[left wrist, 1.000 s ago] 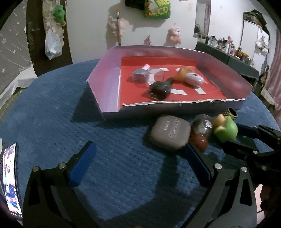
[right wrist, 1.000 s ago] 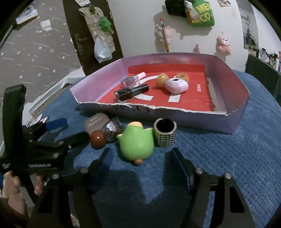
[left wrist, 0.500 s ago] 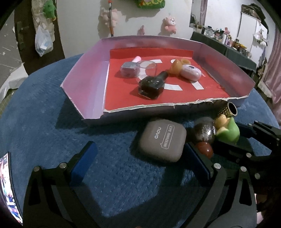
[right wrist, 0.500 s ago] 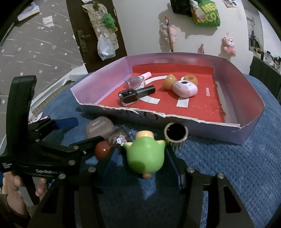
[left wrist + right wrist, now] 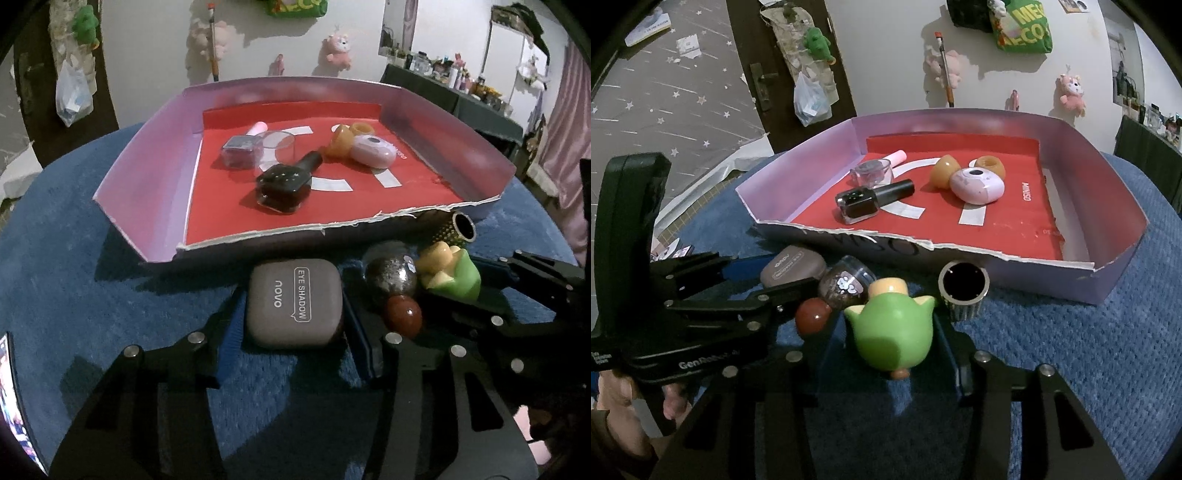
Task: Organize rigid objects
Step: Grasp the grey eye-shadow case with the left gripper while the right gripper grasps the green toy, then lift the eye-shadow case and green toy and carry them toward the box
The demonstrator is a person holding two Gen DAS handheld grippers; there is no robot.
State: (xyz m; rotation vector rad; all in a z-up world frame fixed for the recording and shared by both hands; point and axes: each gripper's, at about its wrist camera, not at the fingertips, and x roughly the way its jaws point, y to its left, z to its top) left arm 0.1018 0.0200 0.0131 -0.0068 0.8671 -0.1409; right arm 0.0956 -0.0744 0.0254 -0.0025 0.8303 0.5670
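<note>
My left gripper [image 5: 291, 317] is shut on the grey eye shadow case [image 5: 293, 302], which lies on the blue cloth just in front of the tray; the case also shows in the right wrist view [image 5: 792, 264]. My right gripper [image 5: 892, 343] is shut on the green toy [image 5: 892, 332], which also shows in the left wrist view [image 5: 452, 275]. Between them sit a dark glitter jar [image 5: 846, 284] and a red-brown ball [image 5: 812, 315]. The pink-walled tray [image 5: 147, 177] with a red floor holds a nail polish bottle [image 5: 286, 181], a pink oval case [image 5: 371, 151] and several small items.
A ribbed metal cap [image 5: 964, 290] stands beside the green toy against the tray's torn front wall [image 5: 1015, 269]. A phone screen [image 5: 11, 398] lies at the left edge. A door and wall with hung plush toys are behind.
Both grippers moved forward and closed: the left onto the eye shadow case, the right onto the green toy. Both were open around them before.
</note>
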